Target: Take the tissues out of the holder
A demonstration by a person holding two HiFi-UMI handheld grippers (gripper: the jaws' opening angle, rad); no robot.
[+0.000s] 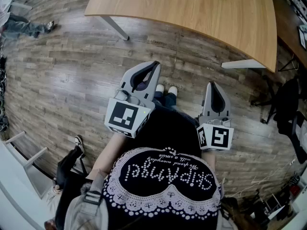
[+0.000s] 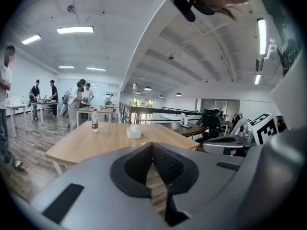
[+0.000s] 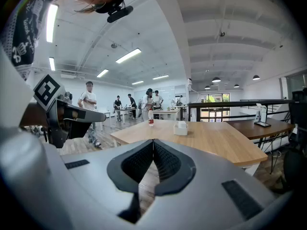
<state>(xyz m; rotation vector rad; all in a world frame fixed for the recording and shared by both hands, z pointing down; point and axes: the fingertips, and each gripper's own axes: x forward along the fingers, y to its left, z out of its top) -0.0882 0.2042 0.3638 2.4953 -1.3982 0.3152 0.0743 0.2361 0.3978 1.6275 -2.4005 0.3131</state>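
A large open office with a grey wood-plank floor [image 1: 72,71] and strip lights on a white ceiling; several people stand at other tables far back in the room. The nearest piece of furniture is a light wooden table [image 1: 192,13] with white legs, and the person holding the grippers stands on the floor just off its near edge, white shoes [image 1: 166,89] pointing toward it.

The tissue holder [image 2: 134,132], a small white box, sits on the tabletop well back from the near edge and about midway between the left and right edges (the head view only catches its bottom rim at the top of the picture). A white tuft of tissues [image 2: 135,126] stands out of its top. A water bottle [image 2: 95,120] with a red label stands upright to the holder's left, apart from it, closer to the table's left edge.

Both grippers are held close in front of the person's body, well short of the table and tilted a little downward. The left gripper [image 1: 156,63] has its jaws closed tip to tip with nothing between them. The right gripper [image 1: 211,83] is likewise fully closed and empty, its ridged pads meeting at the front.
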